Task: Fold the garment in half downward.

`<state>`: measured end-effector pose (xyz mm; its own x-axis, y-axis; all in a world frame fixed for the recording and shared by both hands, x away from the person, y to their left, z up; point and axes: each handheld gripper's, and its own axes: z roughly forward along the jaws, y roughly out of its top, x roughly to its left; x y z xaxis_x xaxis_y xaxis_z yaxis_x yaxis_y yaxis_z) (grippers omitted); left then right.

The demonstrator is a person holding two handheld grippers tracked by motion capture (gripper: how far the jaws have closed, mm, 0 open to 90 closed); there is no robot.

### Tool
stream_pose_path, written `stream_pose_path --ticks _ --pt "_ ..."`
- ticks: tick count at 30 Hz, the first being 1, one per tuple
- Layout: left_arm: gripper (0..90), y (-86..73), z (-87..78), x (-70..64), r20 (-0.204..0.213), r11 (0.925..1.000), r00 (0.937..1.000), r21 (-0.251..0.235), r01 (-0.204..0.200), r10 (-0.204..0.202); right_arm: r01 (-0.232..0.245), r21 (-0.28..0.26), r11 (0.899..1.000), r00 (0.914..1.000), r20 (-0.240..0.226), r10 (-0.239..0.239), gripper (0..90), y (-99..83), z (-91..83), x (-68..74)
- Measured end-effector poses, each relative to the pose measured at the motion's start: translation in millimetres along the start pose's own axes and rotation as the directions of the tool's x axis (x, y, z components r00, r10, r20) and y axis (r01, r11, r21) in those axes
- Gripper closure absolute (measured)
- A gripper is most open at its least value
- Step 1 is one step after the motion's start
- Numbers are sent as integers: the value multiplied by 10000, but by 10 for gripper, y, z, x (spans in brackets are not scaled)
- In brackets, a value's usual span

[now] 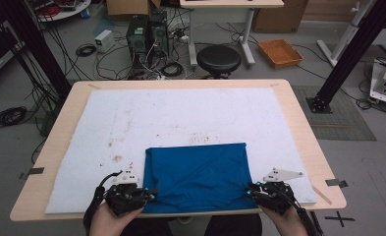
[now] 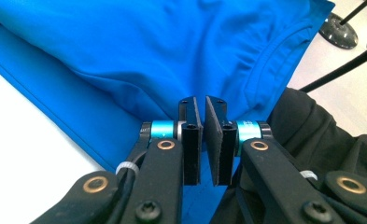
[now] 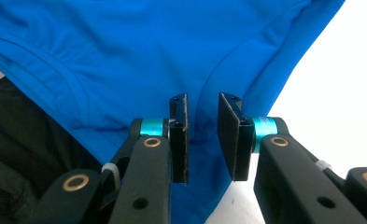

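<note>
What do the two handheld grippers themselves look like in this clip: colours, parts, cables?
Both the left gripper and the right gripper are black, with flat black jaws, turquoise collars, brass-ringed pivots and white zip ties. A grey three-cornered plate tops the right gripper. A black cable trails from the left gripper.

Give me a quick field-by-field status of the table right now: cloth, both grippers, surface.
cloth: blue garment, folded into a rough rectangle, lying at the near edge of the white mat
left gripper: at the garment's near left corner, jaws almost closed with a thin gap; whether fabric is pinched cannot be told
right gripper: at the near right corner, jaws apart over the fabric
surface: wooden table under the stained mat
beyond the table: black stool
</note>
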<state>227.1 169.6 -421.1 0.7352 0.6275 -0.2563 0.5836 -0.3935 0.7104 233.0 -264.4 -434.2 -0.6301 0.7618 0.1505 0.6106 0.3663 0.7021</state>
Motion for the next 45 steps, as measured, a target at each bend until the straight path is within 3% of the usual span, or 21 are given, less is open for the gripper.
stream_pose_path --ticks 5,10,14,20,23,26,27,30,31,36,39,42,45 --pt "848 -28 6 26 93 9999 9999 53 106 -106 282 332 9991 9996 -102 -279 900 -9 47 7" --pt "853 -56 -52 41 469 9986 9977 -161 506 -498 274 179 9995 9994 -194 -271 900 -6 -32 6" --pt "852 -75 -79 40 611 9982 9965 -162 573 -562 374 194 9991 9991 -196 -370 900 -23 -68 28" --pt "852 -128 -53 2 876 9982 9945 258 548 -569 578 341 9977 9980 -270 -569 900 -39 -86 32" --pt "849 -157 -41 -19 793 9978 9955 458 478 -514 596 426 9973 9979 -264 -586 900 -54 -90 47" --pt "767 -168 -43 -19 324 9985 9986 384 399 -411 688 370 9969 9973 -285 -678 897 -56 -110 59" --pt "699 -161 -50 -4 117 9985 9989 305 457 -461 678 267 9973 9974 -270 -670 847 -48 -120 53" --pt "659 -107 -79 77 -421 9992 9984 -138 378 -383 488 -96 9988 9987 -110 -489 760 13 -135 -1" --pt "642 -76 -87 116 -660 9987 9969 -300 415 -434 439 -250 9987 9990 59 -438 696 46 -132 -30" --pt "604 149 -54 399 -1350 9930 9881 -1024 594 -731 -268 -913 9955 9970 697 332 597 307 -40 -278" --pt "581 297 53 642 -1738 9899 9797 -1172 801 -998 -819 -1215 9892 9916 900 932 578 498 116 -496" --pt "576 418 180 894 -2056 9822 9664 -1375 1276 -1543 -1385 -1273 9821 9809 1194 1538 572 677 306 -711" --pt "571 506 271 1058 -2428 9782 9541 -1525 1409 -1753 -1802 -1314 9748 9700 1408 1982 572 806 467 -851"
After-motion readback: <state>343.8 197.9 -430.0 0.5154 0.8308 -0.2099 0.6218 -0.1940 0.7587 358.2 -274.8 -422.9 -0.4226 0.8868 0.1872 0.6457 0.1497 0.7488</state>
